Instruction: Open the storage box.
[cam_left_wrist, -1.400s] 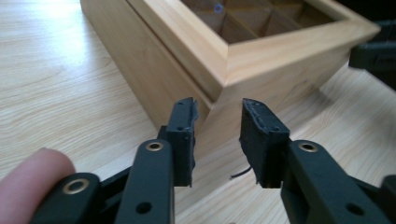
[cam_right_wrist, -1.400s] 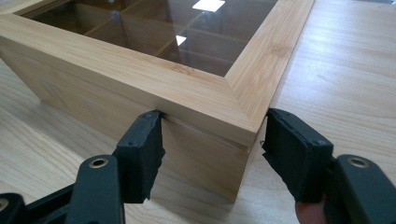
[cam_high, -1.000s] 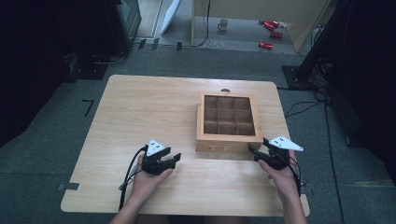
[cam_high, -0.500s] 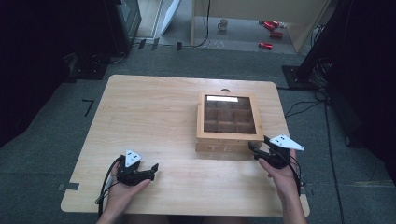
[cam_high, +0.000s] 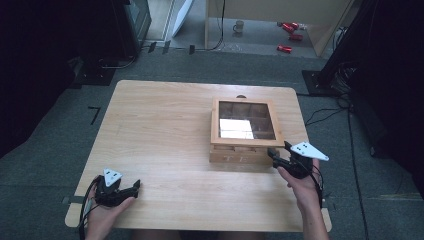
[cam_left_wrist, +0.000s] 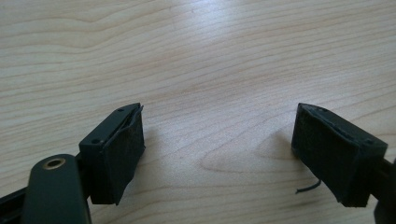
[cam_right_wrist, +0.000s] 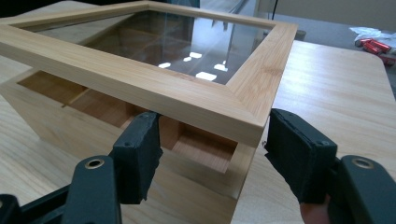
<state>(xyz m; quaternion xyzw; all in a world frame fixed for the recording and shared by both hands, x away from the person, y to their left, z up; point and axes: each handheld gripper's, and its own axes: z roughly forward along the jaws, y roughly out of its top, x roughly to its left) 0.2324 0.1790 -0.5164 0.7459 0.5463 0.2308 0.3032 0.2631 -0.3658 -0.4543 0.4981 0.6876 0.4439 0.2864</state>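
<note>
The wooden box (cam_high: 245, 131) sits toward the right side of the pale, grained table (cam_high: 160, 130), its glass-paned lid (cam_right_wrist: 154, 56) tilted up at the near corner, so a gap shows the wooden dividers inside. The right gripper (cam_high: 281, 157) works at that corner: one jaw sits in the gap under the lid's frame, the other outside the corner, apparently to lift the lid. The left gripper (cam_high: 131, 189), well left of the box near the table's front edge, has just been opening its padded jaws, nothing between them.

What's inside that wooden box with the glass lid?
Through the glass lid the wooden box shows wooden dividers forming compartments. Glare hides several; whether anything lies inside I cannot tell.
</note>
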